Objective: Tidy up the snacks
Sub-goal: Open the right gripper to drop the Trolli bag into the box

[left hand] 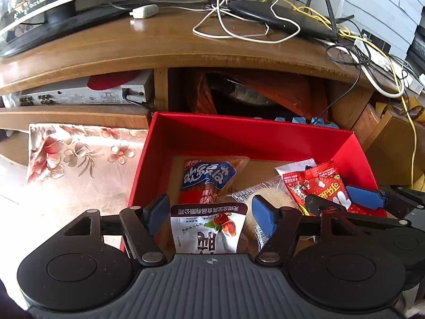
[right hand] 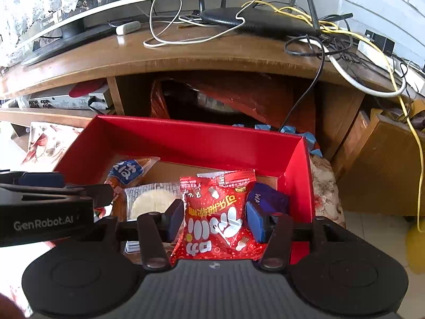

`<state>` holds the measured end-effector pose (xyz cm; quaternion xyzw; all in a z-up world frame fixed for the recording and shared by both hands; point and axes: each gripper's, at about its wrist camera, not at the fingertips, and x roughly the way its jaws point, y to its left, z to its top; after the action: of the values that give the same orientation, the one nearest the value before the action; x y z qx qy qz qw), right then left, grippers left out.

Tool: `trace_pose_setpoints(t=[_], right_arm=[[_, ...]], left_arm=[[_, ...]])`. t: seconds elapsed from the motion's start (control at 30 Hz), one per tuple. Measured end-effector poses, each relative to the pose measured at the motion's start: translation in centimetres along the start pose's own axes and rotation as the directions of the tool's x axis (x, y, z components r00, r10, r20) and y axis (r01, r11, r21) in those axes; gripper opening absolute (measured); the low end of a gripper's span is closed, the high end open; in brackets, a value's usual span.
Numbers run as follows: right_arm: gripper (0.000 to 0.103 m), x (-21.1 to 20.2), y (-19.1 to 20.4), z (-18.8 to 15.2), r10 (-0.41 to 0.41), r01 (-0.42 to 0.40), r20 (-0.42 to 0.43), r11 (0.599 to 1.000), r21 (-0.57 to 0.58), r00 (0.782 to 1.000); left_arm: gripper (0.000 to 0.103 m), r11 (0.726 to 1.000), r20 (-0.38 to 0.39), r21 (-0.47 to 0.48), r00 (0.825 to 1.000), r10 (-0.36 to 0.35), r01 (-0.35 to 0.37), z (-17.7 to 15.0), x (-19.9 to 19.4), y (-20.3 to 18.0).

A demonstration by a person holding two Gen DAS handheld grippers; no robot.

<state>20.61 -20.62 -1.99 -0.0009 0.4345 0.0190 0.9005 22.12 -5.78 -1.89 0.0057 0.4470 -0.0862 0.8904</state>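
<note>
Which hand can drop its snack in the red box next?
Probably the right. The right gripper has the red snack bag between its pads, above the red box. The left gripper is open, its pads clear of the white packet between them.

Box (right hand: 170,138): before the cabinet (right hand: 186,53), at 12 o'clock. In it: round cake (right hand: 151,199) at 9 o'clock of the snack bag (right hand: 217,212). Router (right hand: 255,21) on the cabinet.

Glossy red cardboard box (right hand: 186,138), tan inside at the bottom. Bright red foil snack bag (right hand: 215,212) with white lettering and tiny dots. White pouch (left hand: 209,231) with maroon top band. Blue-and-orange packet (left hand: 207,178). Cream cloth (left hand: 79,154), pink floral print. Brown wooden desk (left hand: 159,45).
</note>
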Motion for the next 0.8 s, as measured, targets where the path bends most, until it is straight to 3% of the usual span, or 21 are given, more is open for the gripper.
trace_pose_setpoints(t=[0.37,0.8], right_arm=[[0.045,-0.6,-0.4,0.2,0.002,-0.002,0.011,1.0,0.013,1.0],[0.047,-2.5,-0.5,-0.2,0.012,-0.013,0.02,1.0,0.024,1.0]], left_arm=[[0.084,1.0,0.028,-0.007,1.0,-0.01,0.01,0.3,-0.9,0.1],[0.087,0.999,0.038,0.007,0.999,-0.032,0.032,-0.3,-2.2,0.1]])
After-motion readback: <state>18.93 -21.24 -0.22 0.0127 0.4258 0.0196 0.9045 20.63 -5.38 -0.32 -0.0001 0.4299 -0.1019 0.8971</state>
